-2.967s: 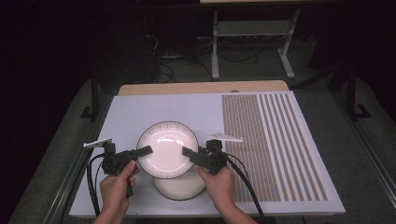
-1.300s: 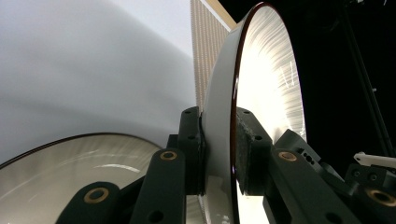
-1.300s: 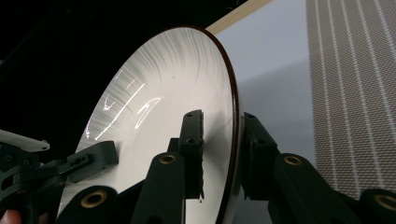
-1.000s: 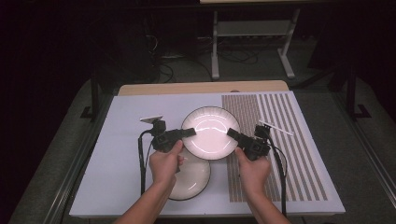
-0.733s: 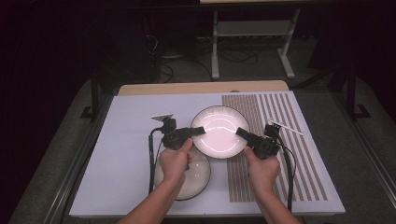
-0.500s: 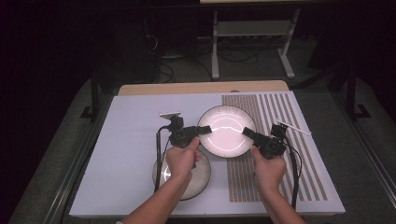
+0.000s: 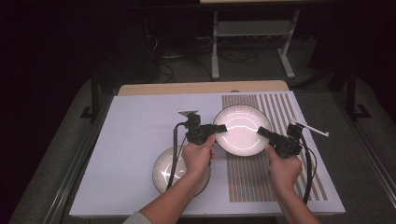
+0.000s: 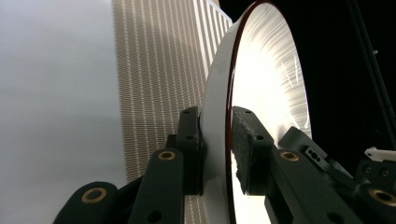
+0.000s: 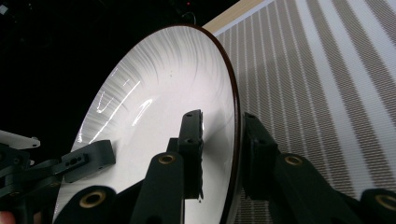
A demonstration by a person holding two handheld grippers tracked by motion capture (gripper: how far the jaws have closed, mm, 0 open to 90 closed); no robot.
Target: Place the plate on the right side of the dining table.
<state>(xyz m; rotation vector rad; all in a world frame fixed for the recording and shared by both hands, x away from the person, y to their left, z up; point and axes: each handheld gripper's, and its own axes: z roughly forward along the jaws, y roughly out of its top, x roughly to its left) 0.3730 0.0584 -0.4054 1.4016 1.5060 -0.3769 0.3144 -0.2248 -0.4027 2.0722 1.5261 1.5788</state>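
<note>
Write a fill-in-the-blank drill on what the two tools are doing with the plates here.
1. Both tools grip the same white ____ by its rim.
2. The left tool holds its left edge; the right tool holds its ____ edge.
3. It is carried over the ____ part of the mat.
4. A second plate lies under the ____ forearm.

Missing words: plate; right; striped; left

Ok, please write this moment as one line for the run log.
left gripper: shut on plate rim | right gripper: shut on opposite rim | bowl: on table

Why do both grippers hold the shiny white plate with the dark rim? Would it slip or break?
The glossy white plate with the dark rim looks stiff and probably slippery. The left gripper and the right gripper pinch opposite edges, likely to keep it level. It looks ceramic, so dropping it might crack it.
</note>
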